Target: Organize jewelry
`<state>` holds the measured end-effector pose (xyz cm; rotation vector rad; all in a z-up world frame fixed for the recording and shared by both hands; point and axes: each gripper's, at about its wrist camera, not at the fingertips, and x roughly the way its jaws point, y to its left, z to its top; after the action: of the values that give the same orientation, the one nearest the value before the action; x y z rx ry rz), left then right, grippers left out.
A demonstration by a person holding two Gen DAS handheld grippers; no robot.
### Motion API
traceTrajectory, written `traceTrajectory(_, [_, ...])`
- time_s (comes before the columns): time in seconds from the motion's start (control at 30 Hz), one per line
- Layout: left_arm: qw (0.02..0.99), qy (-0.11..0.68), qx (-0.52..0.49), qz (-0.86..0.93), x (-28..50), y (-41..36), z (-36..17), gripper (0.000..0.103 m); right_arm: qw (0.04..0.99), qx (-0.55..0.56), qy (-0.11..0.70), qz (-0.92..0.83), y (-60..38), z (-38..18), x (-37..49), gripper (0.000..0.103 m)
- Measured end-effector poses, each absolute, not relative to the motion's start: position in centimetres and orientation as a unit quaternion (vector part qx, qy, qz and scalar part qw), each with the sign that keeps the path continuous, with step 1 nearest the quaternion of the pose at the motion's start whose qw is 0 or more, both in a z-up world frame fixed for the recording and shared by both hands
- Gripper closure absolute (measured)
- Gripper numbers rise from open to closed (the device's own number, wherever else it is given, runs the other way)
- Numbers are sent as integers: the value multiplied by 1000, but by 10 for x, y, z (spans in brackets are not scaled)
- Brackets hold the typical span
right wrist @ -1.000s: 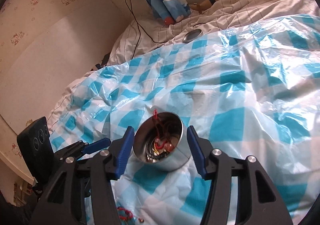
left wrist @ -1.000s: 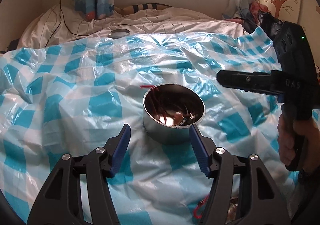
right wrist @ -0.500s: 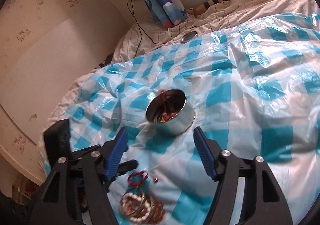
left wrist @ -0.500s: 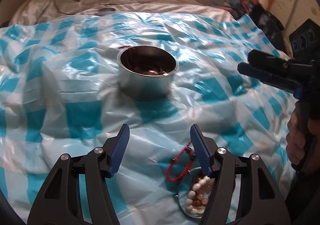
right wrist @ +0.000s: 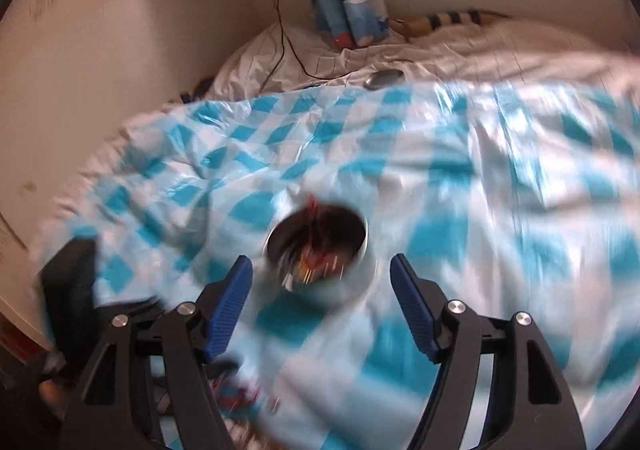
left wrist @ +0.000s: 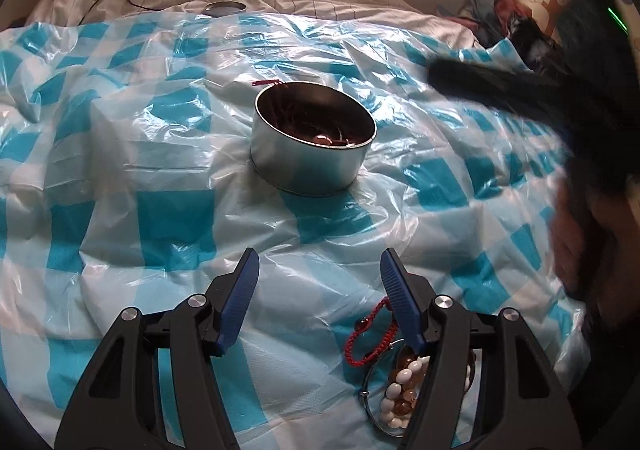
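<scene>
A round metal tin [left wrist: 314, 142] stands on the blue-checked plastic sheet [left wrist: 140, 218] and holds red cords and beads. My left gripper [left wrist: 320, 270] is open and empty, low over the sheet in front of the tin. By its right finger lie a red cord bracelet [left wrist: 368, 334] and a pile of bead bracelets [left wrist: 400, 390]. The right gripper [left wrist: 500, 86] is a dark blur in the air right of the tin. In the blurred right wrist view, my right gripper [right wrist: 320, 266] is open and empty, with the tin [right wrist: 320, 250] just beyond its fingertips.
The sheet covers a white bed. A round metal lid [left wrist: 224, 8] lies on the bedding behind it, near a black cable [right wrist: 284, 50]. The left gripper's body [right wrist: 72, 290] shows at the left of the right wrist view. Walls close in at the left and back.
My left gripper drew back from the tin to the bracelet pile. The right gripper came off the tin, spread wider and is now swinging fast, which blurs its view.
</scene>
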<state>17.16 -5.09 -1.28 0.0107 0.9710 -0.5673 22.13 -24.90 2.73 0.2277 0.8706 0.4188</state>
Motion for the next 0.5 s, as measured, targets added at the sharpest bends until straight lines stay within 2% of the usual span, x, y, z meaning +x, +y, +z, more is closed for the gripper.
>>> traceTrajectory(0.1, [847, 460, 3, -266, 174, -49, -12, 43, 827, 163, 463, 273, -233, 14, 280, 34])
traceTrajectory(0.33, [851, 458, -20, -257, 179, -38, -7, 41, 775, 1, 570, 274, -172, -16, 341, 36])
traceTrajectory(0.4, [852, 457, -24, -255, 179, -36, -5, 41, 764, -27, 587, 266, -167, -25, 344, 59])
traceTrajectory(0.43, [852, 457, -26, -255, 179, -36, -5, 41, 764, -36, 588, 262, -167, -26, 345, 64])
traceTrajectory(0.5, [852, 456, -27, -255, 180, -35, -4, 40, 767, -32, 583, 264, -171, -22, 342, 93])
